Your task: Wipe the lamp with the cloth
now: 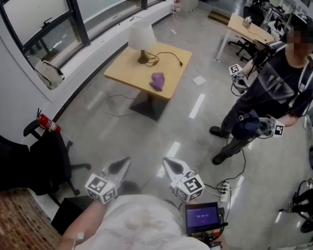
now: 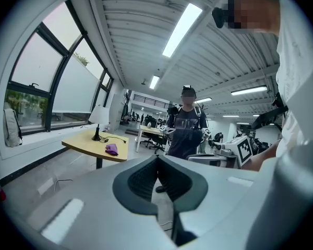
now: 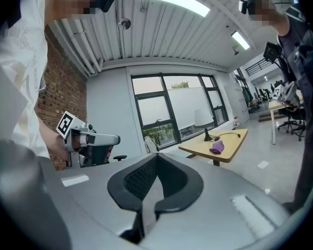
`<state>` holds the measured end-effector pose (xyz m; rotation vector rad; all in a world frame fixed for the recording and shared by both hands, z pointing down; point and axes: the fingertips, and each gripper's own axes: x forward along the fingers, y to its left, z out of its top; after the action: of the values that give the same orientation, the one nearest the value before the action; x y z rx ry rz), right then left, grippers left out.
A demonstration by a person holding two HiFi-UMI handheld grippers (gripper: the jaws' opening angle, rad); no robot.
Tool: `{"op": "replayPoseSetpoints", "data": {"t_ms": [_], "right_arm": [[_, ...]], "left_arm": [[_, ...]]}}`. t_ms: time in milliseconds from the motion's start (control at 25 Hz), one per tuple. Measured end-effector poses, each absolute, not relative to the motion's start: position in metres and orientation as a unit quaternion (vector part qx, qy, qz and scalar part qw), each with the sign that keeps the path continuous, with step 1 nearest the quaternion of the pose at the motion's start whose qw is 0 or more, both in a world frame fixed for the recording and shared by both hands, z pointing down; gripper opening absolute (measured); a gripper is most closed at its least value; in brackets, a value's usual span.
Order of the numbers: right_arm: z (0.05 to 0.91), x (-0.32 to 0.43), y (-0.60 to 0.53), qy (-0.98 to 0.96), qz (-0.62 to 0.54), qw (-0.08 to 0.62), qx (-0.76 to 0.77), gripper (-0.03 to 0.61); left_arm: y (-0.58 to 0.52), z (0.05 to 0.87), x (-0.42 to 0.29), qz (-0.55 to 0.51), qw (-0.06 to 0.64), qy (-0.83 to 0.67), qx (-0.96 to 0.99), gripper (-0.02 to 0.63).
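the left gripper (image 1: 119,165) and the right gripper (image 1: 172,165) sit low at the near edge of the head view, close to the person's body and side by side with a gap of floor between them. both point toward the far table. in its own view each gripper's jaws are clenched, the dark pads meeting at the tips with nothing between them.

the wooden table (image 1: 129,71) stands far off across the grey floor, well apart from both grippers, beside the window wall. the lamp (image 1: 141,37), white shade on a dark base, stands upright at the table's far left part, with a black cable (image 1: 170,55) trailing right from its base. the purple cloth (image 1: 157,80) lies crumpled on the near right part of the tabletop, apart from the lamp.

a second person (image 1: 279,82) stands at the right, holding a pair of grippers. a black chair (image 1: 39,163) and a red fire extinguisher (image 1: 48,123) are at the near left
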<state>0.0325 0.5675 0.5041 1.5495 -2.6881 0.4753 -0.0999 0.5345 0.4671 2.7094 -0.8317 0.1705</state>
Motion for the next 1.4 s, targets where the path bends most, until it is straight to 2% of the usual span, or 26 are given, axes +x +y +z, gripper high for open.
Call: {"op": "replayPoseSetpoints", "data": {"t_ms": [640,920,1400], "right_arm": [[0.499,0.027,0.552,-0.849,0.163,0.014,0.502,0.014],[0.493,0.033,0.517,-0.841,0.165,0.019,0.514,0.014],[0.500,0.089,0.421,-0.800,0.154,0.023,0.579,0.014]], "left_arm": [[0.516,0.471,-0.103,0.062,0.160,-0.280,0.944,0.000],[0.474,0.473,-0.098,0.057,0.173,-0.270,0.945,0.000],[0.356,0.472,-0.060,0.052,0.159,-0.221,0.961,0.000]]}}
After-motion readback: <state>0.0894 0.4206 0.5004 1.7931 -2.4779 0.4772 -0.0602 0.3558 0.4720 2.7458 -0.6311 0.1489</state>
